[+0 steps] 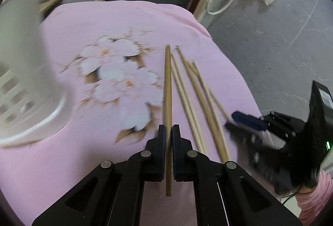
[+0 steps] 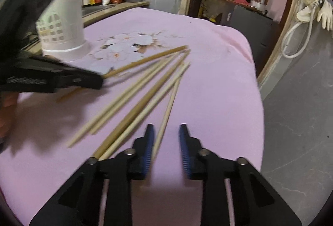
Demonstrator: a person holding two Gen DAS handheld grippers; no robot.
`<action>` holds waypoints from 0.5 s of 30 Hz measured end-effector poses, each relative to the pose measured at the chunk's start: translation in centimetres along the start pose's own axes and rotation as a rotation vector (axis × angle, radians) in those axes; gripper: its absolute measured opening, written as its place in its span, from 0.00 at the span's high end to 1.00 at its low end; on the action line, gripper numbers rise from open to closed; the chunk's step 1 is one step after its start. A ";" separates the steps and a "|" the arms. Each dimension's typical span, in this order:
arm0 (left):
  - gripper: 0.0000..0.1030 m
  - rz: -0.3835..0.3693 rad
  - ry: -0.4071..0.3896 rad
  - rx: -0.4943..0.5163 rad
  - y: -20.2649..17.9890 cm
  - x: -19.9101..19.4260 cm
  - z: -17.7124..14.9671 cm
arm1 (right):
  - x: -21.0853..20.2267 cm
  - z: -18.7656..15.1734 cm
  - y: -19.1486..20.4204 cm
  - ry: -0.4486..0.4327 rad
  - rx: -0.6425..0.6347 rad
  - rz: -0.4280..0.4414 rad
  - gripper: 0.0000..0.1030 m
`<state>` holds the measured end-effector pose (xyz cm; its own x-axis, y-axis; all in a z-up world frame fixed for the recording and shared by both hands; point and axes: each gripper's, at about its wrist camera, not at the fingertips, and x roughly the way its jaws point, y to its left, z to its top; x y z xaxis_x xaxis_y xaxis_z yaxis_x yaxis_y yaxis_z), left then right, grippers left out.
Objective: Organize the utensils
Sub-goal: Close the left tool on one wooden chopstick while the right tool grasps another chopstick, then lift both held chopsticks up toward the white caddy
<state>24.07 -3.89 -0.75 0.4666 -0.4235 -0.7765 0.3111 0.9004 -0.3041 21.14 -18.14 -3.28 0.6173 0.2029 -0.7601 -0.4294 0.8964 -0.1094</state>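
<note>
Two grippers work over the pink cloth (image 1: 62,163). Your left gripper (image 1: 169,132) is clamped on one wooden chopstick (image 1: 168,84). Your right gripper (image 2: 166,132) has its jaws apart around a pale chopstick (image 2: 166,111) near the cloth's right edge. More loose chopsticks (image 2: 124,101) fan out beside it, and the white holder (image 2: 62,34) stands near the far left corner.
</note>
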 end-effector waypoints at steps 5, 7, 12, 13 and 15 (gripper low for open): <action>0.97 0.031 -0.022 -0.046 0.2 -2.1 -1.7 | 0.8 1.1 -1.2 -0.006 0.019 -0.047 0.95; 0.97 0.050 -0.003 -0.036 -0.3 -1.7 -1.5 | 1.1 1.5 -1.4 -0.004 0.020 -0.055 0.95; 0.96 0.094 0.022 0.032 -1.1 -1.3 -1.4 | 2.2 3.3 -1.8 0.016 -0.002 -0.024 0.95; 0.95 0.097 0.033 0.046 -1.3 -1.1 -1.3 | 2.5 3.7 -1.9 0.024 -0.004 -0.009 0.94; 0.92 0.107 0.049 0.074 -1.4 0.0 -0.4 | 3.2 4.7 -2.1 0.041 -0.012 0.019 0.94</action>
<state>23.23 -5.12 -0.53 0.4598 -0.3182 -0.8290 0.3230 0.9296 -0.1777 27.18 -17.54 -2.48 0.5812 0.2032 -0.7880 -0.4487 0.8878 -0.1020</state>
